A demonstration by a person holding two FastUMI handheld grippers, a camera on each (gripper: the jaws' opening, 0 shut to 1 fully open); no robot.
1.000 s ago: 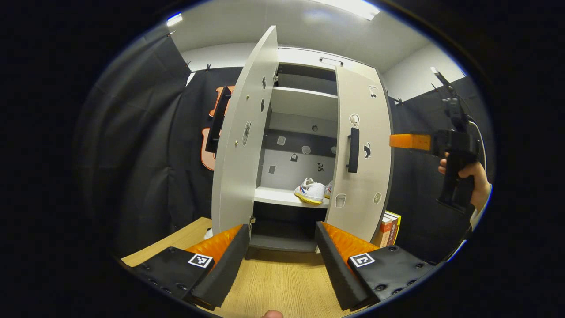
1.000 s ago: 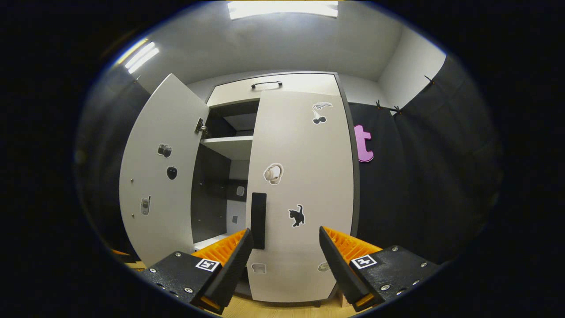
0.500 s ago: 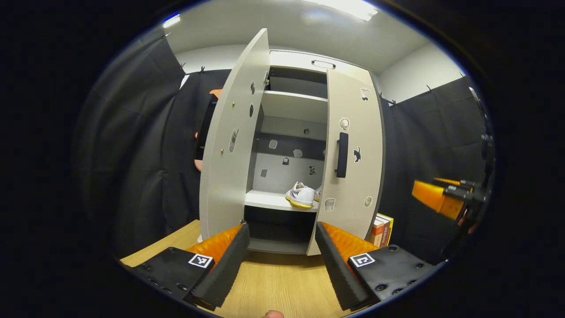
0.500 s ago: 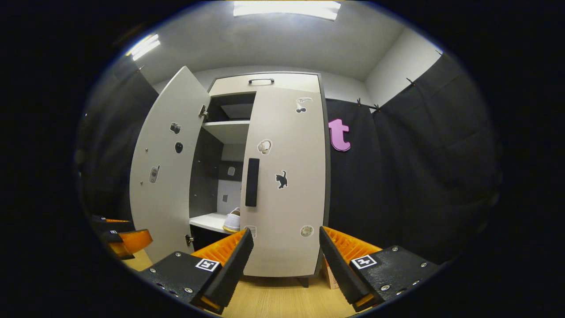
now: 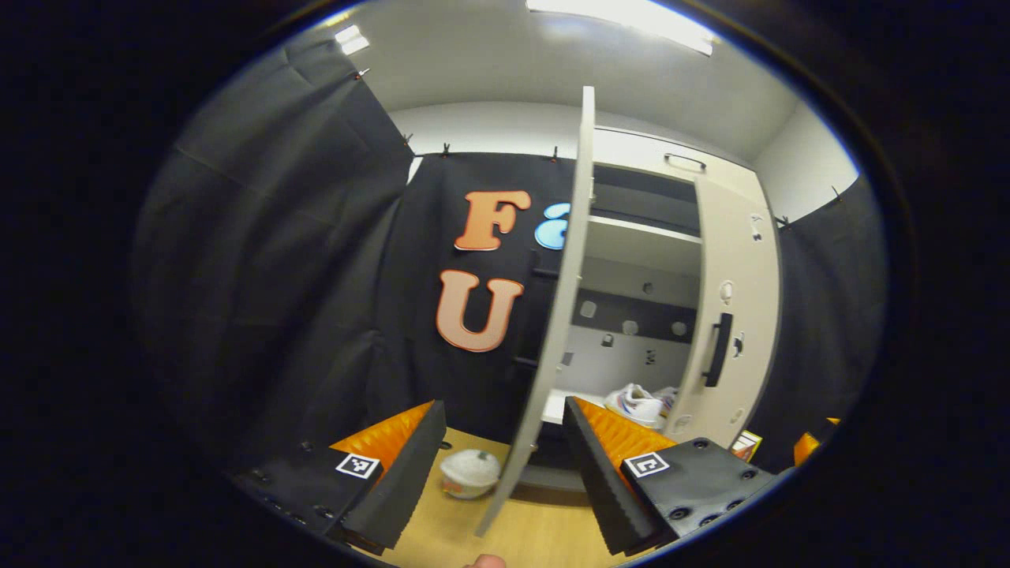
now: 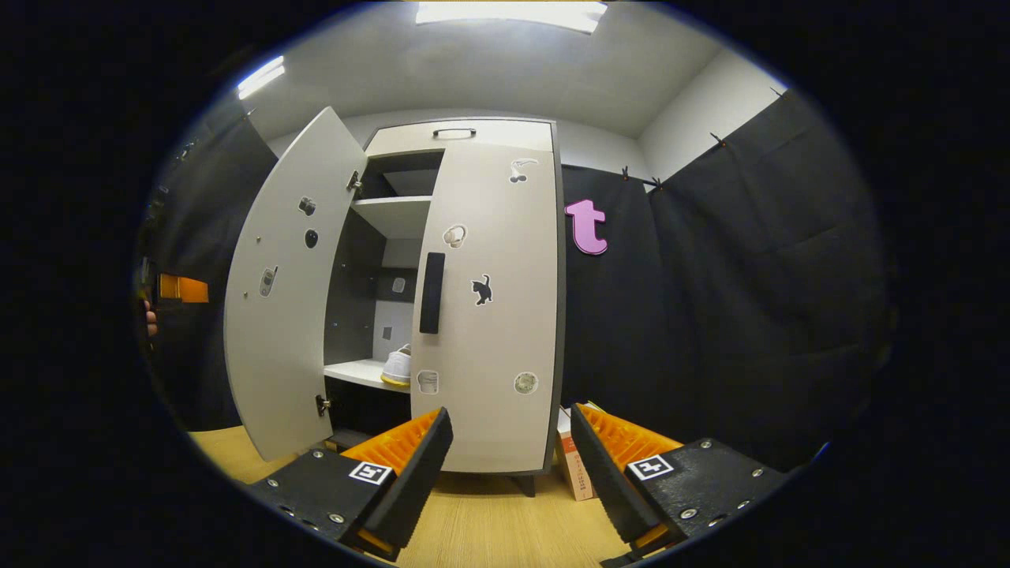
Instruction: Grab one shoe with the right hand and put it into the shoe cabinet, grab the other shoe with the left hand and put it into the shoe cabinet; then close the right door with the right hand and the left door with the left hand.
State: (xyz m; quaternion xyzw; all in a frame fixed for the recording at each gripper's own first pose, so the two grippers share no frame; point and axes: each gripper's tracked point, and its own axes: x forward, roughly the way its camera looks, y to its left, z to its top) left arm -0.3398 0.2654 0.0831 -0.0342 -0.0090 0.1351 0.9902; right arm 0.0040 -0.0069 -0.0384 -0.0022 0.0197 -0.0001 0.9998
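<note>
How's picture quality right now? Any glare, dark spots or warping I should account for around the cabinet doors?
Left gripper view: ceiling light blown out; fisheye bows the left door, seen edge-on; shoes sharp and well lit. Right gripper view: ceiling light glares; right door evenly lit and curved by the lens; the cabinet interior is shadowed; booth corners dim.

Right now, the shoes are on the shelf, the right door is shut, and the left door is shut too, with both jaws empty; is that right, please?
Not quite: the left door stands wide open, as the right gripper view shows. The rest holds: the shoes sit on the shelf, the right door is shut, and both jaws are empty.
</note>
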